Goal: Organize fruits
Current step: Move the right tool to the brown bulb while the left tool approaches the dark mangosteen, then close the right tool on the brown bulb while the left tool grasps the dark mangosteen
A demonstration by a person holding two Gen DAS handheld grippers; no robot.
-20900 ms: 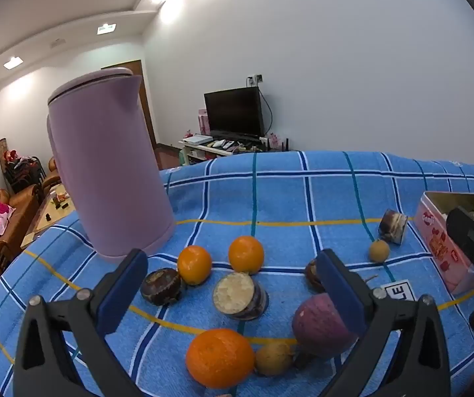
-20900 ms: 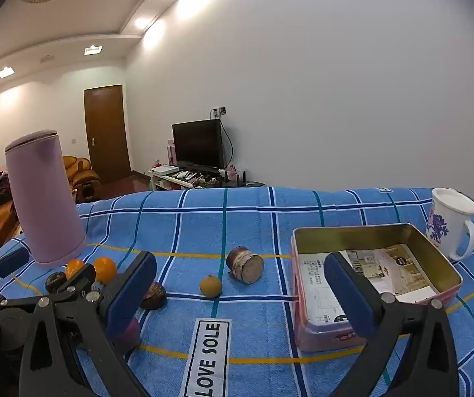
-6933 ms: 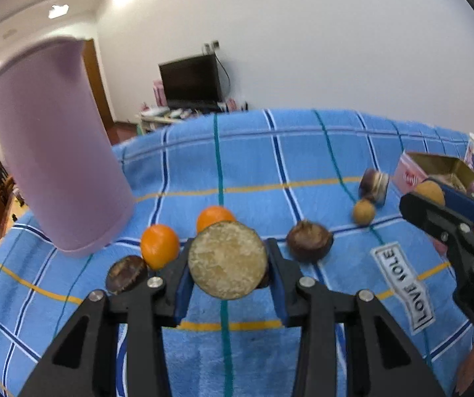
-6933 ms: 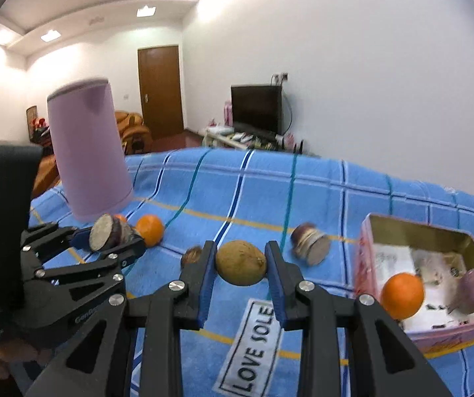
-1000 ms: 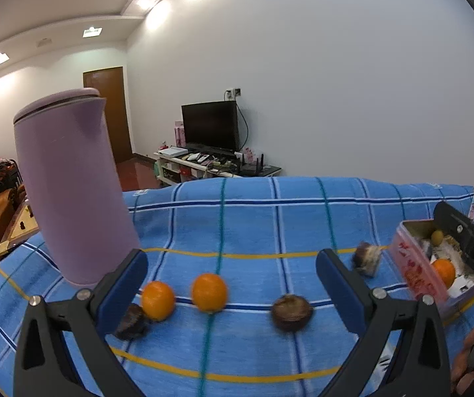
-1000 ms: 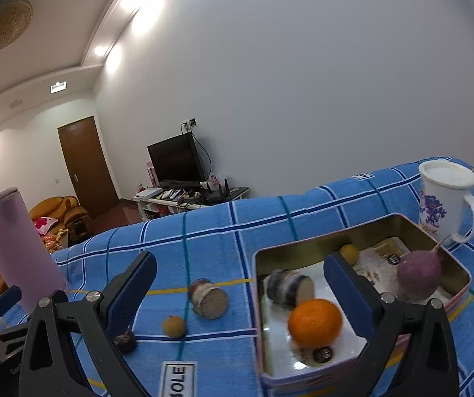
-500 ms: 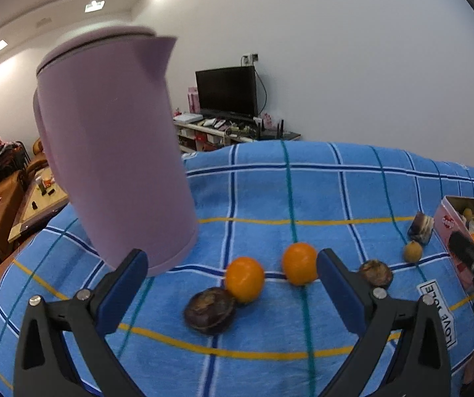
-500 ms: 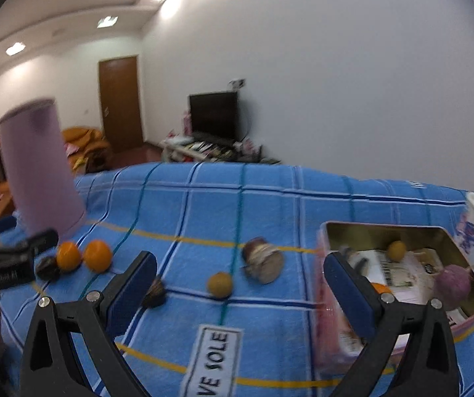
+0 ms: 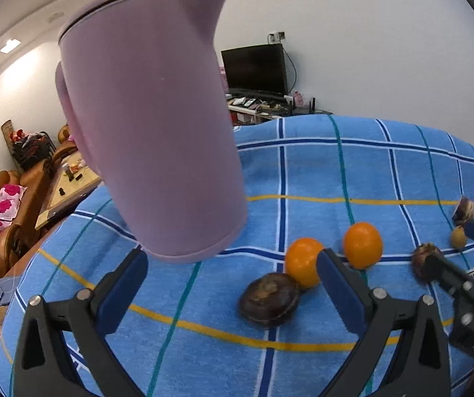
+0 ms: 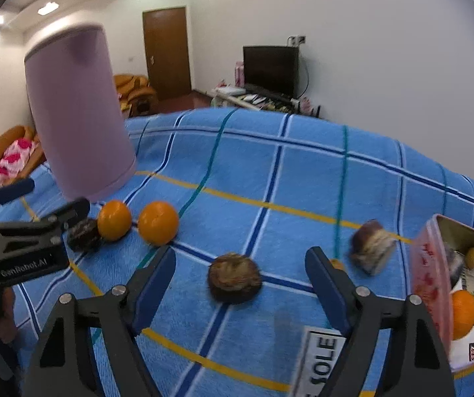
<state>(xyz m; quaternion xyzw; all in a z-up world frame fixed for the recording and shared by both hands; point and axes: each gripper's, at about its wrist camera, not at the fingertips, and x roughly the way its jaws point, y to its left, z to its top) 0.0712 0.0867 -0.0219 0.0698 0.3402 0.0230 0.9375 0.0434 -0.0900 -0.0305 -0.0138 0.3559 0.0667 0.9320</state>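
Right gripper (image 10: pixel 238 273) closing, nothing gripped, above dark fruit (image 10: pixel 234 278); left gripper (image 9: pixel 232 284) wide, empty; tag (image 10: pixel 319 360) reads "SOLE".

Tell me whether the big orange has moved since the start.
Yes. The big orange now lies inside the tin at the right; at the start it sat on the cloth.

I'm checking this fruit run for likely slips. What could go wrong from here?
The right gripper is closing with the dark round fruit between its pads but not yet pressed; it could roll away. The left gripper, open over another dark fruit, might nudge the touching orange or the purple kettle.
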